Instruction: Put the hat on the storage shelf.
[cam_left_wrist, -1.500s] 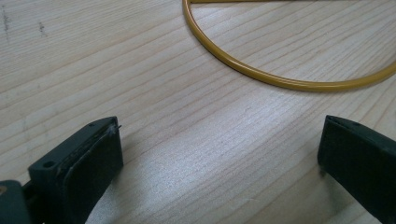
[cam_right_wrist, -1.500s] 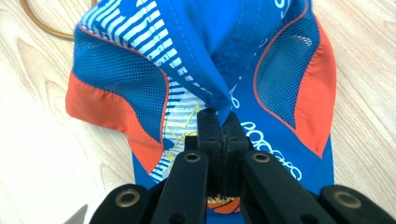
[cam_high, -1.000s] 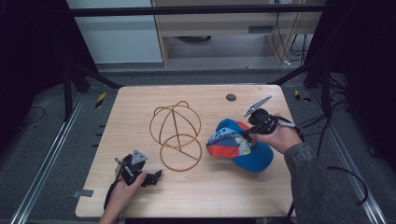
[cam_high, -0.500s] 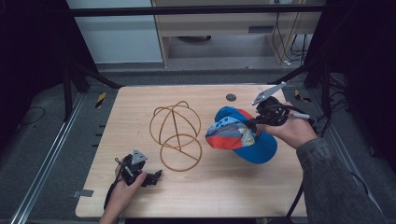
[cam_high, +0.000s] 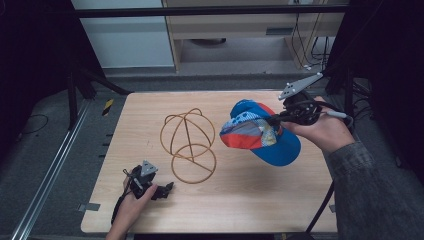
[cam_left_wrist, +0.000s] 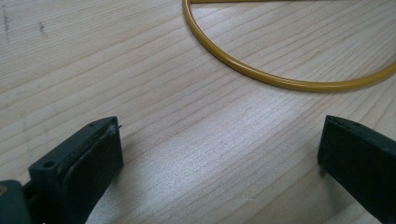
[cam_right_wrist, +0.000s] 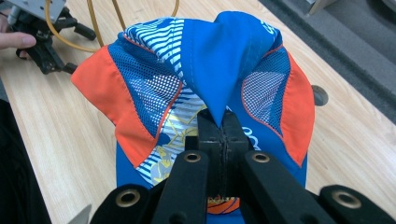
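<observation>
A blue, orange and white patterned cap (cam_high: 257, 134) hangs in the air above the right half of the table. My right gripper (cam_high: 276, 120) is shut on a pinched fold of its blue crown (cam_right_wrist: 219, 70), and the jaws meet around the fabric in the right gripper view. A yellow wire dome stand (cam_high: 187, 145) sits on the table to the left of the cap. My left gripper (cam_high: 167, 189) rests on the table near the front edge, just left of the stand's ring base (cam_left_wrist: 280, 79). Its jaws are wide apart with bare wood between them.
The wooden table (cam_high: 240, 210) has a small round hole (cam_right_wrist: 320, 94) near its far right edge. Dark floor and metal frame legs surround the table, with a shelf unit (cam_high: 240, 25) behind it.
My right gripper has lifted the cap off the table and carried it upward. The left gripper has stayed where it was.
</observation>
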